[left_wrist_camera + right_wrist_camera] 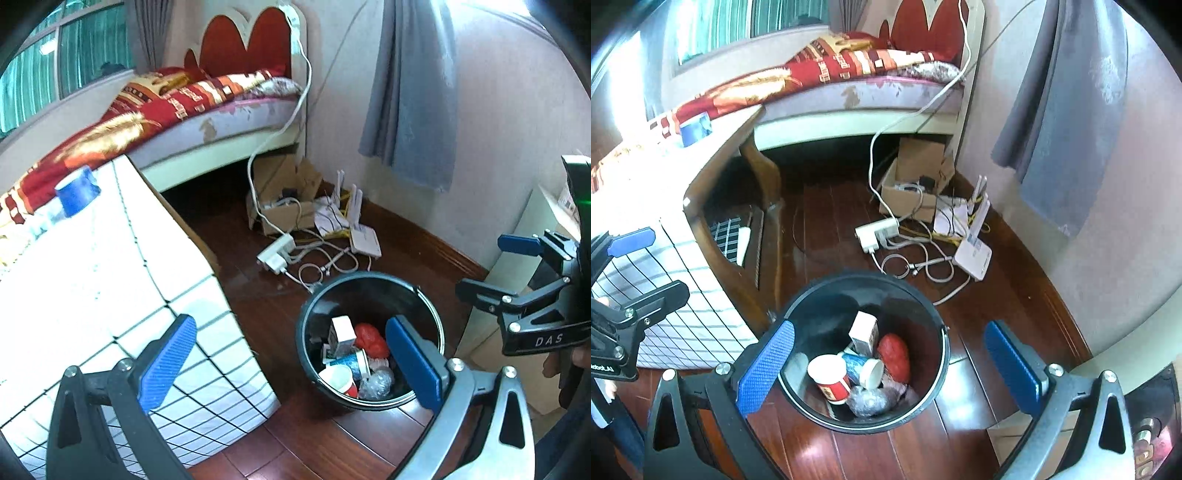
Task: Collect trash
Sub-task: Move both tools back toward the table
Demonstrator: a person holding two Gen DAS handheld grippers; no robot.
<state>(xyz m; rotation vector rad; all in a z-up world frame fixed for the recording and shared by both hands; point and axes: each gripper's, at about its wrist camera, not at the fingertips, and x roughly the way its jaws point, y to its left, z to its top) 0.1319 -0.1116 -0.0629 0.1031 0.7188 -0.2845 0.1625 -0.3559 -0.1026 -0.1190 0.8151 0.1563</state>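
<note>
A black round bin [369, 295] stands on the wooden floor beside the table. Inside lie a white paper cup with red print [829, 376], a blue-and-white cup [862, 367], a small white carton [864, 330], a red crumpled item [894, 356] and clear plastic wrap [866, 400]. My left gripper [291, 363] is open and empty, its right pad over the bin's rim. Directly above the bin hovers my right gripper [890, 367], open and empty. Each gripper shows in the other's view, the right gripper [493, 267] and the left gripper [646, 266]. A blue-topped clear item [77, 190] rests on the table.
The table with a white grid cloth [110, 277] stands left of the bin. Behind the bin lie a power strip [877, 232], a white router [973, 258], loose cables and an open cardboard box [916, 177]. A bed [221, 122] and a grey curtain [413, 92] fill the back.
</note>
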